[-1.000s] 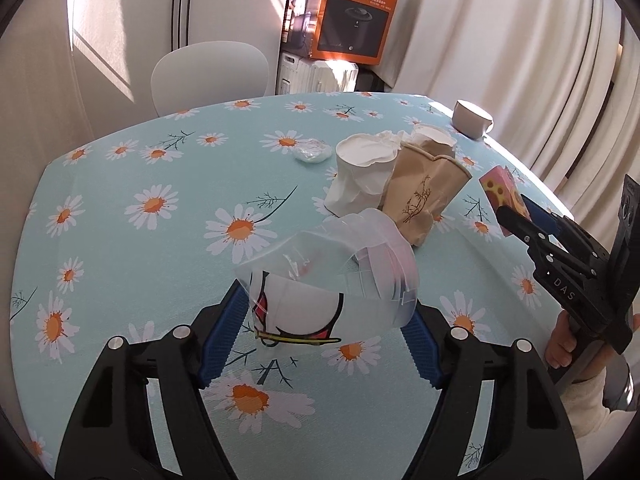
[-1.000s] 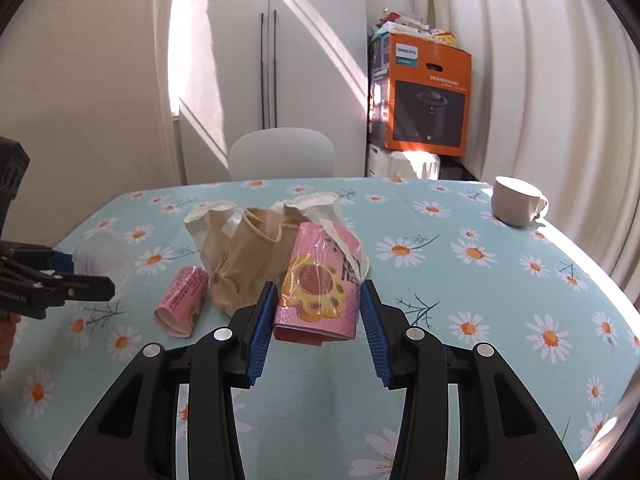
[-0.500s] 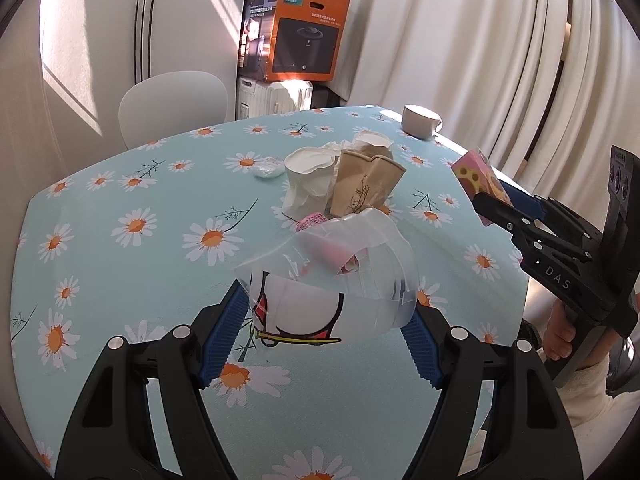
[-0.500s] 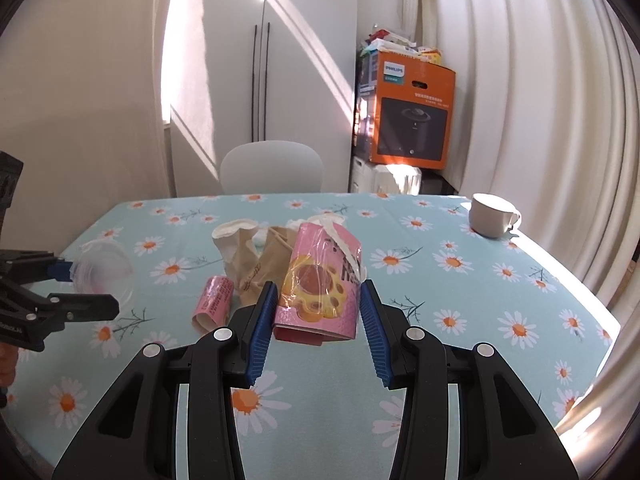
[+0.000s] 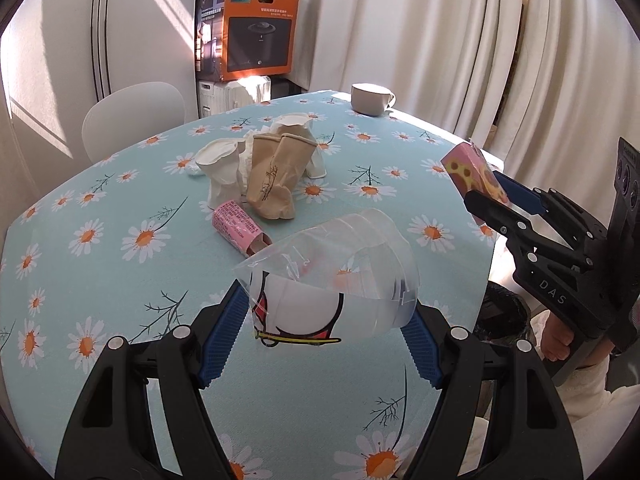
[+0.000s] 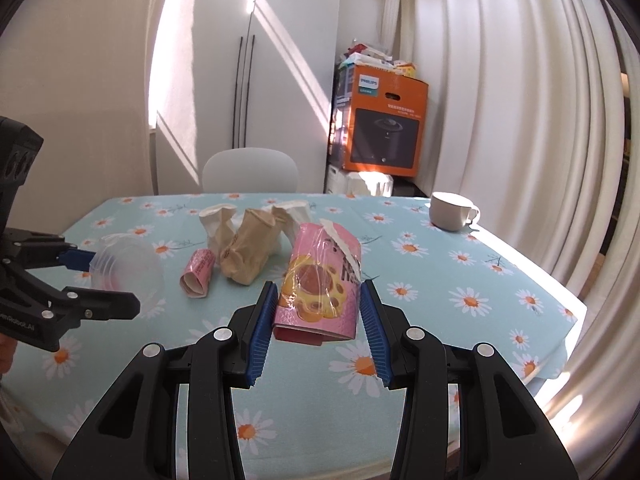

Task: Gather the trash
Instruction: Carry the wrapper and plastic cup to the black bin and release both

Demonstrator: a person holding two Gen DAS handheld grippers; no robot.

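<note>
Above the near edge of the daisy tablecloth (image 5: 100, 216): left gripper (image 5: 326, 330) pinching a clear plastic cup (image 5: 340, 276), right gripper (image 6: 318, 322) clamped on a pink snack wrapper (image 6: 320, 280), both lifted off the cloth. Farther in on the cloth: crumpled brown paper cup (image 5: 276, 176), crushed white cups (image 5: 222, 172), pink roll (image 5: 240, 226). At its far edge, white mug (image 5: 370, 98).
</note>
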